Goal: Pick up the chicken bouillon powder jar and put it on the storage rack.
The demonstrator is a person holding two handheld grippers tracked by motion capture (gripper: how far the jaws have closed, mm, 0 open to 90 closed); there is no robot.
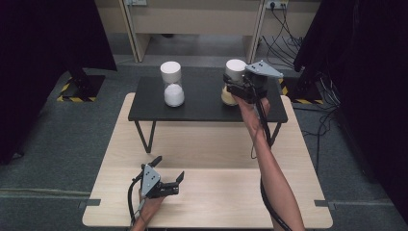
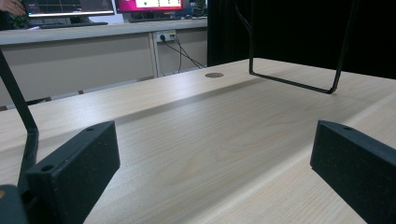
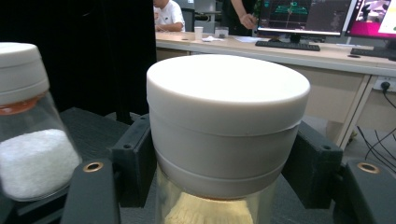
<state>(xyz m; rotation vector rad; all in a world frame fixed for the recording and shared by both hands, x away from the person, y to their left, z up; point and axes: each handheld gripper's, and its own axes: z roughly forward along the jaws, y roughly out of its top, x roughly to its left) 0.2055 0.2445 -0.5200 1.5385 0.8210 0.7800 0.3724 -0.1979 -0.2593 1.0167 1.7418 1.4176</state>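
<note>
The right gripper (image 1: 236, 90) is held out over the black raised shelf (image 1: 202, 108) that stands on the light wooden table (image 1: 211, 159). Its fingers (image 3: 133, 161) sit on either side of a clear jar with a white lid (image 3: 227, 121), one finger at each flank of the lid's lower edge. In the right gripper view both pads press against the lid, so the fingers are clenched on this jar. Yellowish contents show through the glass just below the fingers. From above, the jar (image 1: 233, 82) stands at the shelf's right part, its white lid rising just beyond the gripper body and the grey three-cornered plate.

A second jar with white grains (image 1: 172, 84) stands on the same shelf, well apart from the right fingers, toward the other hand's side. In the right gripper view it (image 3: 28, 121) appears beside the left-hand finger, not touching it, with a white lid and an orange band under it.

The left gripper (image 1: 171, 180) lies low over the near part of the table, held by a hand (image 1: 149, 207) at the bottom edge. Its fingers (image 2: 74, 172) are released and spread wide, with bare wood between them. Ahead of them stand the thin black legs of the shelf (image 2: 299, 84), well beyond the fingertips
</note>
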